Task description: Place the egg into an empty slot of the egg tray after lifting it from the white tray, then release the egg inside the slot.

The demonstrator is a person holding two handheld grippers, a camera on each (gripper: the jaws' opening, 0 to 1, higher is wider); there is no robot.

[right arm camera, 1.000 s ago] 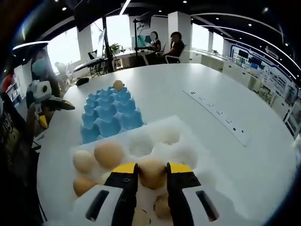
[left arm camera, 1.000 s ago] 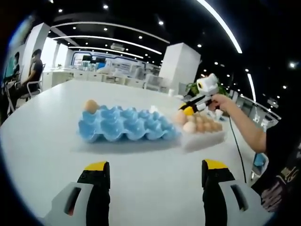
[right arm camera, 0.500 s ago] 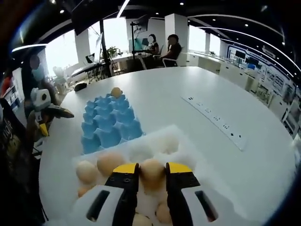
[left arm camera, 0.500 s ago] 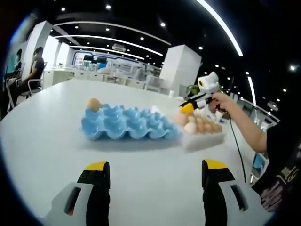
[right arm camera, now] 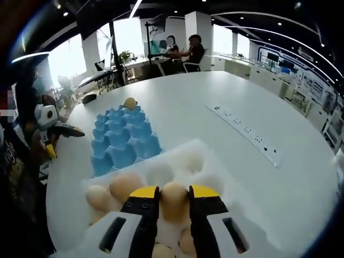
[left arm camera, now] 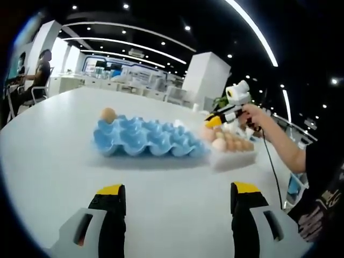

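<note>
Right gripper view: right gripper (right arm camera: 174, 200) has its jaws closed on an egg (right arm camera: 174, 198) above the white tray (right arm camera: 226, 180); blue egg tray (right arm camera: 119, 141) just beyond. Left gripper (left arm camera: 177, 207) hangs wide open, empty, over the surface (left arm camera: 54, 156).

Egg tray (right arm camera: 121, 142), blue: one, left of centre in the right gripper view. Egg in it (right arm camera: 129, 102): one, at the far end. White tray (right arm camera: 201, 161): one, lower centre. Eggs on the white tray: about five visible, some partly hidden; one more egg (right arm camera: 173, 196) sits between the tool tips. Power strip (right arm camera: 244, 131): one, right on the surface (right arm camera: 215, 91).
</note>
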